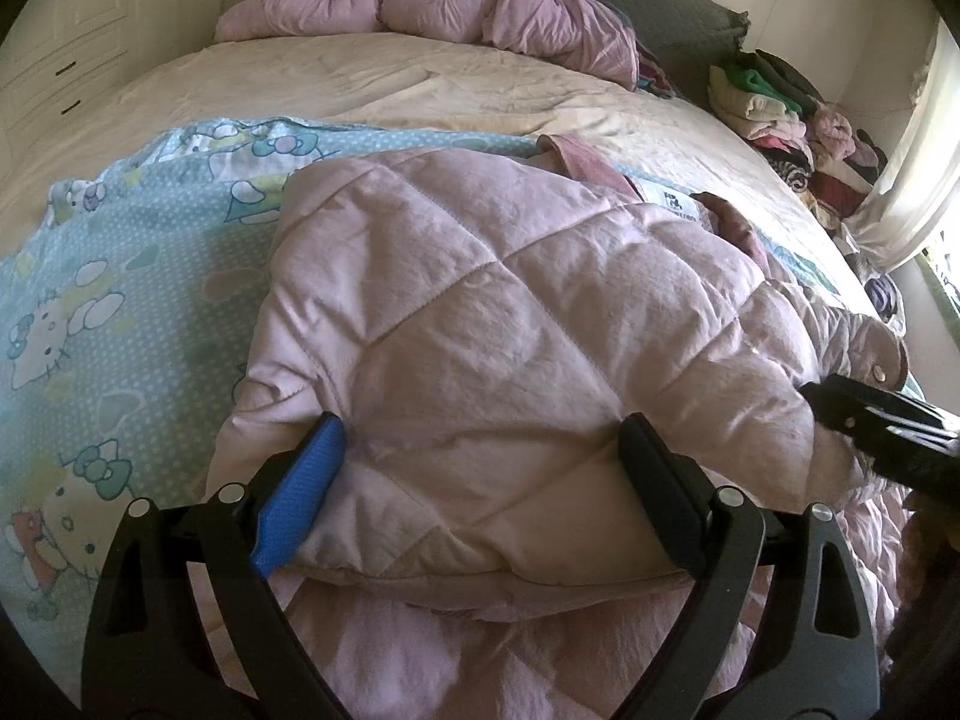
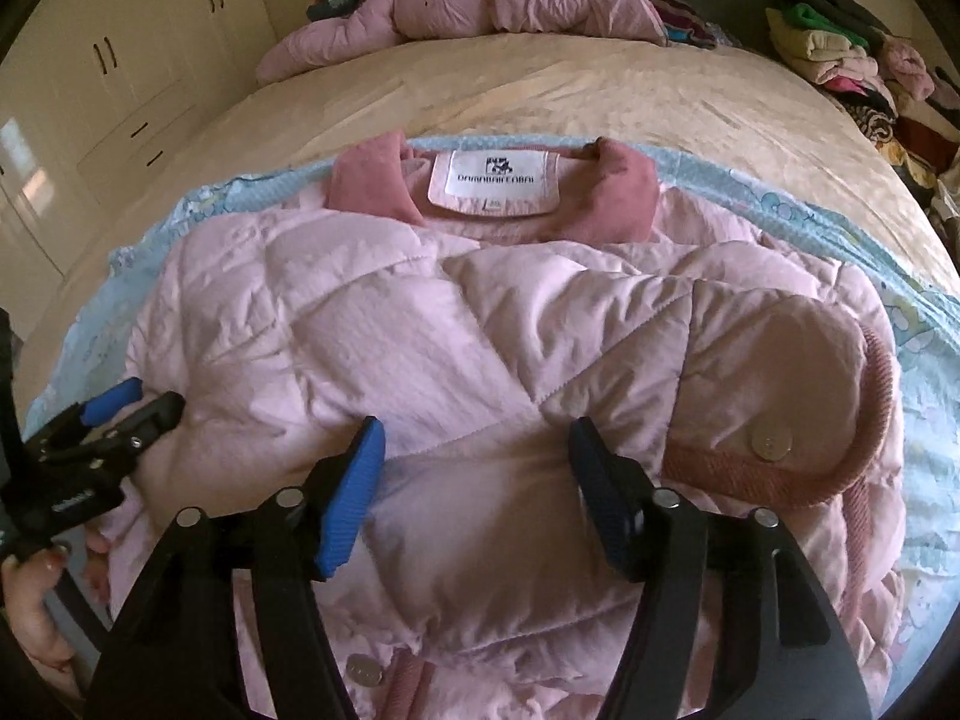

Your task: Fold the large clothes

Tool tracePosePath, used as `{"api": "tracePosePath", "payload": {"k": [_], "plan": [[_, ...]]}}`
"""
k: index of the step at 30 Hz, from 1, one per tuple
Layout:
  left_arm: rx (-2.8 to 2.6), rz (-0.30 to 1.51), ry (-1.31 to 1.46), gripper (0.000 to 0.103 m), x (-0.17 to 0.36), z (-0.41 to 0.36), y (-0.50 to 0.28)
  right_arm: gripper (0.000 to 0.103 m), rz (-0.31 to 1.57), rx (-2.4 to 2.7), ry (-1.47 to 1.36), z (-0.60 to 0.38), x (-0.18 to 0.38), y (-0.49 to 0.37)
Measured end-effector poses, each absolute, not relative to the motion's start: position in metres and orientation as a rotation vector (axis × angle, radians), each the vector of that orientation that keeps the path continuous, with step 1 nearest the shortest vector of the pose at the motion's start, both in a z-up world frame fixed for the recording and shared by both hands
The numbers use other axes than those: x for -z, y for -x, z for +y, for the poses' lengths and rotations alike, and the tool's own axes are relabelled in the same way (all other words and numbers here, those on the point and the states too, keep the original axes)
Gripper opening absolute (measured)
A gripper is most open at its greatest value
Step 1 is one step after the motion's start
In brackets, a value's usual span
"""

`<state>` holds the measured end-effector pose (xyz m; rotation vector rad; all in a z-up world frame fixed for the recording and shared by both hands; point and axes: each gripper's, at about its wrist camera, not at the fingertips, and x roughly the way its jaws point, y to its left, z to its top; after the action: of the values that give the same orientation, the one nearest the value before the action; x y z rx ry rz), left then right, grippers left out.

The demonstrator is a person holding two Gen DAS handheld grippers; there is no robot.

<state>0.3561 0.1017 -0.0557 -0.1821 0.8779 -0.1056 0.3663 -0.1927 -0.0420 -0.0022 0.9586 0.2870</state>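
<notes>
Our left gripper stands wide open, blue pad on one side and black finger on the other, both tips resting on the folded-over panel of the pink quilted jacket. The puffy fabric bulges between the jaws but they don't pinch it, so nothing's gripped. In the right wrist view we see that same gripper at the left edge, w/ a hand around its handle.

Our right gripper is approx. half open, jaws apart, tips down on the jacket near its middle, just left of the sleeve cuff. Fabric lies between the fingers, but we see no squeeze on it; it's not holding anything.

The jacket lies flat on a pale blue cartoon-cat blanket spread over the bed, collar toward the far end, a sleeve folded across the front. The cuff has ribbed darker-pink trim & a round metal snap; another snap shows near the bottom hem.

Neck label: white patch, small black logo on top, a line of caps underneath, approx. "DAMABAIFEABAI" — we can't vouch for every letter. The size tab below it is too small to read.
</notes>
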Motion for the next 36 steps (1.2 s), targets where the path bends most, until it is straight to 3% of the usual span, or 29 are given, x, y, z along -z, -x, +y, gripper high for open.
{"api": "tracePosePath", "payload": {"k": [6,14,17,36], "plan": [[0.106,0.880,0.173,0.085,0.056,0.101,-0.356,0.066,0.945,-0.283,0.002,-0.193,0.049,-0.364],[0.103,0.876,0.170,0.086,0.048,0.102,-0.356,0.085,0.890,-0.267,-0.012,-0.194,0.033,-0.351],[0.103,0.874,0.168,0.093,0.044,0.103,-0.355,0.096,0.872,-0.272,-0.045,-0.200,0.027,-0.345],[0.076,0.835,0.120,0.093,-0.001,0.100,-0.339,0.096,0.808,-0.253,-0.087,-0.218,-0.011,-0.312]]}}
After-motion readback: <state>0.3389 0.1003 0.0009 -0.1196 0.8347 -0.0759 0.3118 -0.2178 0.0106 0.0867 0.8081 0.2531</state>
